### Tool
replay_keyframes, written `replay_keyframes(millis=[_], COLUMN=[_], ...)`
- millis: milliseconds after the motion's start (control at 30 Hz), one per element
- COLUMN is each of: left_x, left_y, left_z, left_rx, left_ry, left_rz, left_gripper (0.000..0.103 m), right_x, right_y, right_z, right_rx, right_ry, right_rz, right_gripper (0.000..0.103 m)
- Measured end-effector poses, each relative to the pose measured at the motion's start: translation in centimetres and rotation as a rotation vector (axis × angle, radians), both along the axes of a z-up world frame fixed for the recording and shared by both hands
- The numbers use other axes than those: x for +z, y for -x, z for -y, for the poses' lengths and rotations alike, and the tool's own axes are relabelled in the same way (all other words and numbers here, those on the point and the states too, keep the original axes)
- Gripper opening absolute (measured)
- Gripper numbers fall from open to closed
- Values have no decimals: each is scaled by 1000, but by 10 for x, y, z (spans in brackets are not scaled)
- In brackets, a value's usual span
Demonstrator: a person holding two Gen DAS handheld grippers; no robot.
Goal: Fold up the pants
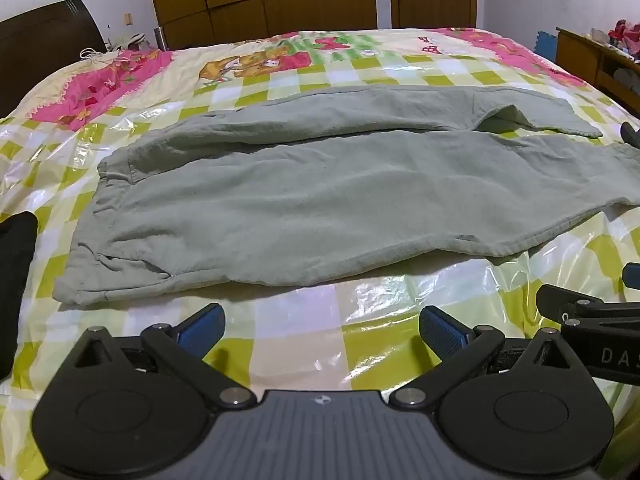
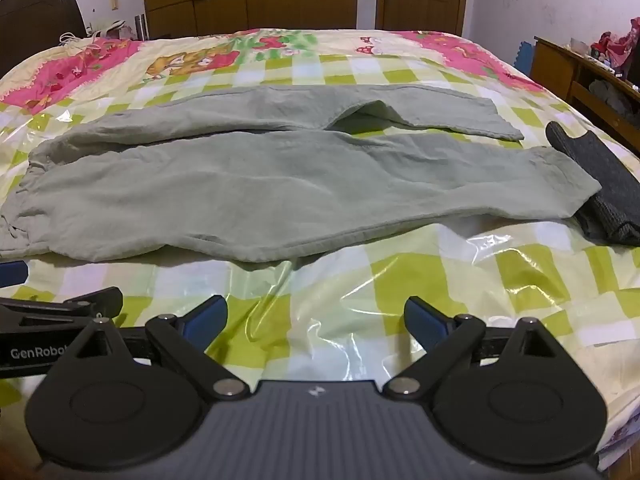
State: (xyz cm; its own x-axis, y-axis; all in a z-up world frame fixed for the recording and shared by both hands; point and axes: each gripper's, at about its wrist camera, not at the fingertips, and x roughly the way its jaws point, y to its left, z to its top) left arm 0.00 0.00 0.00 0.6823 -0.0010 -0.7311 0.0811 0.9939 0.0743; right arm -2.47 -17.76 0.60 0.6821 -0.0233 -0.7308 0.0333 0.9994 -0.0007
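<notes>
The pale green pants [image 1: 320, 200] lie flat across the bed [image 1: 360, 340], at twelve o'clock from both grippers. Soft, light, floppy cloth: pinch waistband and hems. Left gripper [image 1: 322, 330] and right gripper [image 2: 316, 320] hover with fingers spread, empty.

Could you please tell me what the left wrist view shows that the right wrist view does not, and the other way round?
Only the left wrist view shows the pants' whole waistband end and a black item beside it. Only the right wrist view shows the dark grey folded cloth whole, beside the leg cuffs. Both share the green pants spread flat on the checked bedspread, and an open, empty gripper: left gripper, right gripper.
</notes>
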Motion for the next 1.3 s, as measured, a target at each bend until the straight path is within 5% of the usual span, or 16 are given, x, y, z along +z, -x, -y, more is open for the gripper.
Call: replay_keyframes(millis=[1300], left_x=[-4], left_y=[1], left_z=[2], left_rx=[-2], left_ry=[-9], left_rz=[-14], left_gripper=[103], right_x=[-3], right_y=[0], right_z=[0], right_rx=[0], right_ry=[-2], right_rz=[-12], right_gripper=[93])
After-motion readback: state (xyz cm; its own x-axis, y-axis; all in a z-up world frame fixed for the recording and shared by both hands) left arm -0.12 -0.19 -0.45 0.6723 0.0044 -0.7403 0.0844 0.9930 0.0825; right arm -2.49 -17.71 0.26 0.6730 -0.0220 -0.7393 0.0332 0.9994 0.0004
